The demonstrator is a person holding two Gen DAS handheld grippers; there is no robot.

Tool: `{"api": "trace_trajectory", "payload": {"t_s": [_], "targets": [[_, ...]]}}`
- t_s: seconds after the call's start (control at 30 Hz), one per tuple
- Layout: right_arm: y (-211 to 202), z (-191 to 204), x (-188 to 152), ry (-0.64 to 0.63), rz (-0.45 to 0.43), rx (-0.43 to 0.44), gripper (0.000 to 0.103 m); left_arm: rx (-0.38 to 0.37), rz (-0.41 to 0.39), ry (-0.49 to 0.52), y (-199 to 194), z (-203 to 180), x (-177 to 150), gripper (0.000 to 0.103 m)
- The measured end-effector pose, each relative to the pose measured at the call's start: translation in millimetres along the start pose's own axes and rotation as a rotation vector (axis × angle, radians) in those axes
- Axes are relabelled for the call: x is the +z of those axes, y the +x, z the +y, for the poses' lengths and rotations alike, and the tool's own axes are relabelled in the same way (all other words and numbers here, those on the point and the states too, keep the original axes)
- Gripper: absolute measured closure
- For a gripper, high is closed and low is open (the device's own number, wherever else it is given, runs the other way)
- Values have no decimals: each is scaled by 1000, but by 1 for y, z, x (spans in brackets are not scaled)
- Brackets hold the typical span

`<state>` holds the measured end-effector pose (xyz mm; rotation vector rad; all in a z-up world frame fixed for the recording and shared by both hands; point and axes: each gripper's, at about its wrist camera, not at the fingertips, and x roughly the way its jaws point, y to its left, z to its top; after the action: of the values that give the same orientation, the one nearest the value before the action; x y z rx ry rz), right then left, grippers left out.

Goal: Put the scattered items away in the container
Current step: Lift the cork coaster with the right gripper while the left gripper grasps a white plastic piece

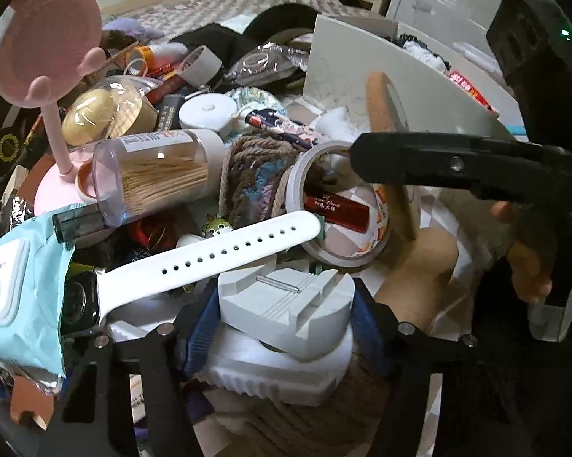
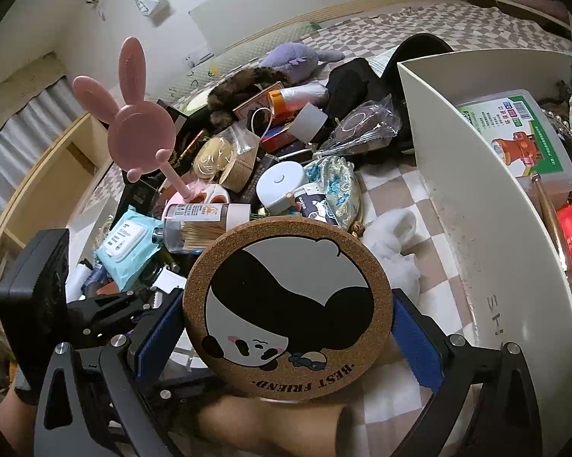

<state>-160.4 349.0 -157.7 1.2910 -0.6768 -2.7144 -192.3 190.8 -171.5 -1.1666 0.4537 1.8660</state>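
Holding a round cork coaster (image 2: 289, 306) upright by its edges, the right tongs (image 2: 286, 327) hover just beside the white container (image 2: 472, 205); that edge grip keeps the flat disc from slipping and lets it drop in slim side first. The container already has a boxed item and red packets inside, so the coaster looks next in line.

The left tongs (image 1: 282, 320) sit low over the pile, part-way closed around a white grooved puck-shaped block (image 1: 286, 304). Its blue pads (image 1: 198, 327) flank the block's sides; whether they press on it I cannot tell. The block rests on another white ridged piece, so a grip from the sides is probably the only clean way to lift it off.

The rest of the clutter lies heaped on the checked cloth: a white watch strap (image 1: 209, 255), a tape roll (image 1: 343, 205), a jar of toothpicks (image 1: 160, 175), a pack of wipes (image 1: 19, 285) and a pink rabbit-shaped mirror (image 2: 131, 129). All of it is near the container but outside it.
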Motion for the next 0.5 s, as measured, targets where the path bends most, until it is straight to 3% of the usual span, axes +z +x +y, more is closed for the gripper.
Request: {"api": "trace_trajectory", "payload": {"t_s": [0.5], "targets": [[-6, -2, -1, 9, -23, 8, 2, 21, -177, -275, -39, -6, -18, 38]]}}
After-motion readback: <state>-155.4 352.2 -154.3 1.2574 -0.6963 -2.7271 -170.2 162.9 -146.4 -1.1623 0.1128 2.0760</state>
